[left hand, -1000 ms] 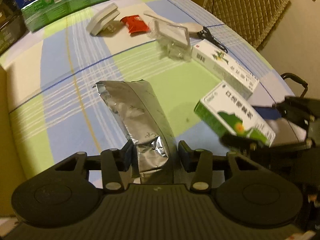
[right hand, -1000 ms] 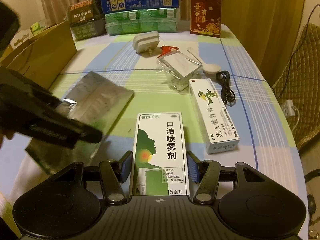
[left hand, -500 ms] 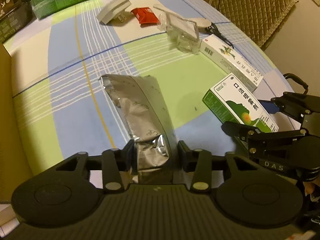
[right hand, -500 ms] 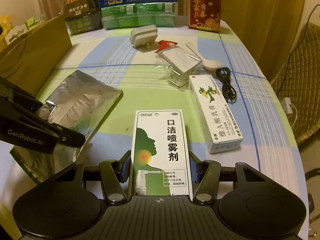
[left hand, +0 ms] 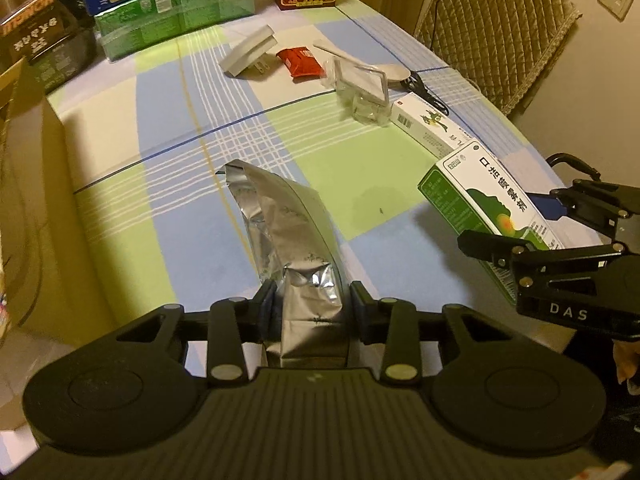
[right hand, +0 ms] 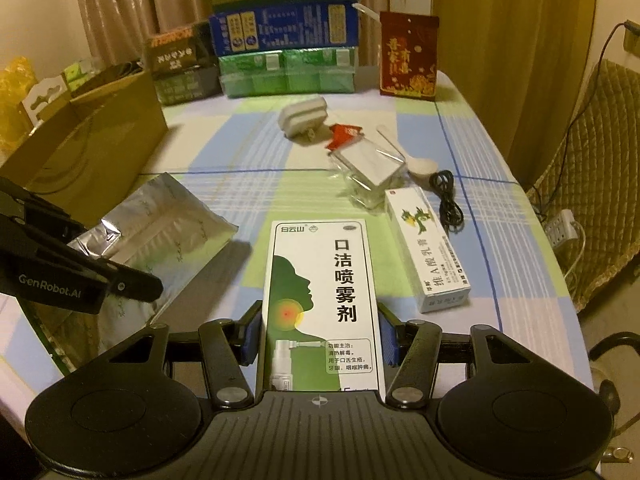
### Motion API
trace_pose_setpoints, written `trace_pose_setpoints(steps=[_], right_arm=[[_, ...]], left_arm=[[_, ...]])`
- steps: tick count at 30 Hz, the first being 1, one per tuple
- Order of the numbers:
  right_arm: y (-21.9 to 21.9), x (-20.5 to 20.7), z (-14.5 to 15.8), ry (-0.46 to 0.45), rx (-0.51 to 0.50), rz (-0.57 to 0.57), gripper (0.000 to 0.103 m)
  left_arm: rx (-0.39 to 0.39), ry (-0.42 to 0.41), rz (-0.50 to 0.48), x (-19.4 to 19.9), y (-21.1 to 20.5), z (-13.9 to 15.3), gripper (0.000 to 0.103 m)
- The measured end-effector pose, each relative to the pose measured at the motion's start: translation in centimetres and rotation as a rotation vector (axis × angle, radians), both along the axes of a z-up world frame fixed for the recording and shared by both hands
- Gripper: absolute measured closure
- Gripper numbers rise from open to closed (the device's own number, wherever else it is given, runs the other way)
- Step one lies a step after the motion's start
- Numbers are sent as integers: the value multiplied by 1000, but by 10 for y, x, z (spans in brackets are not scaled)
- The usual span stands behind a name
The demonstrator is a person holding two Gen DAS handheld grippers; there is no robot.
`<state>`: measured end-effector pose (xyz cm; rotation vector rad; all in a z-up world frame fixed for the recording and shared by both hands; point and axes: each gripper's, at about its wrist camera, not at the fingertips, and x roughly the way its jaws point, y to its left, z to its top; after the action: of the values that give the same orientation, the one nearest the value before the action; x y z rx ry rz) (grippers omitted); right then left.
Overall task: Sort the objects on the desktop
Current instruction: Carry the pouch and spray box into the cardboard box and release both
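My left gripper (left hand: 313, 300) is shut on a crinkled silver foil pouch (left hand: 288, 232), held just above the checked tablecloth; the pouch (right hand: 160, 232) lies at the left in the right wrist view. My right gripper (right hand: 318, 334) is shut on a green and white spray box (right hand: 320, 296), lifted over the cloth. That box (left hand: 488, 204) and the right gripper (left hand: 536, 224) sit at the right edge of the left wrist view. Farther back lie a white ointment box (right hand: 426, 248), a clear plastic case (right hand: 370, 168), a red sachet (right hand: 344, 134), a white plug adapter (right hand: 302, 118), a white spoon (right hand: 416, 164) and a black cable (right hand: 448, 200).
An open cardboard box (right hand: 92, 148) stands at the table's left edge. Stacked green, blue and black cartons (right hand: 284, 52) and a red box (right hand: 408, 56) line the far edge. A quilted chair (left hand: 496, 28) is beyond the right side, with a power strip (right hand: 562, 228) on the floor.
Both grippers have tilted up and drawn back slightly, so the far cartons show more. The pouch and the spray box stay gripped. The objects on the cloth have not moved.
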<state>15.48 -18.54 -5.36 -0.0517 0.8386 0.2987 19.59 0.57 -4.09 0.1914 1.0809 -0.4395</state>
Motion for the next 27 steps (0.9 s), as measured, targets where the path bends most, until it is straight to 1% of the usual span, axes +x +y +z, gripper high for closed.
trace_pose_setpoints(steps=[6,11,14,21,27], right_arm=[[11,-12,16,-23,12,21,50],[24,-15,35,-42,45,34,50],[38,-13,51,-62,68,52,50],[93,-4,91,-113,140,139,50],[148,10,112,-120,191,214,50]], left_arm=[[-29,-25,28,-16,16,20,70],[-48,-75,59,-25,36,49,70],[-53,-112,89,-30,55,70,70],[-19,-193,177,-36,115,115,70],[28,-234,262,-34,174,139,70]])
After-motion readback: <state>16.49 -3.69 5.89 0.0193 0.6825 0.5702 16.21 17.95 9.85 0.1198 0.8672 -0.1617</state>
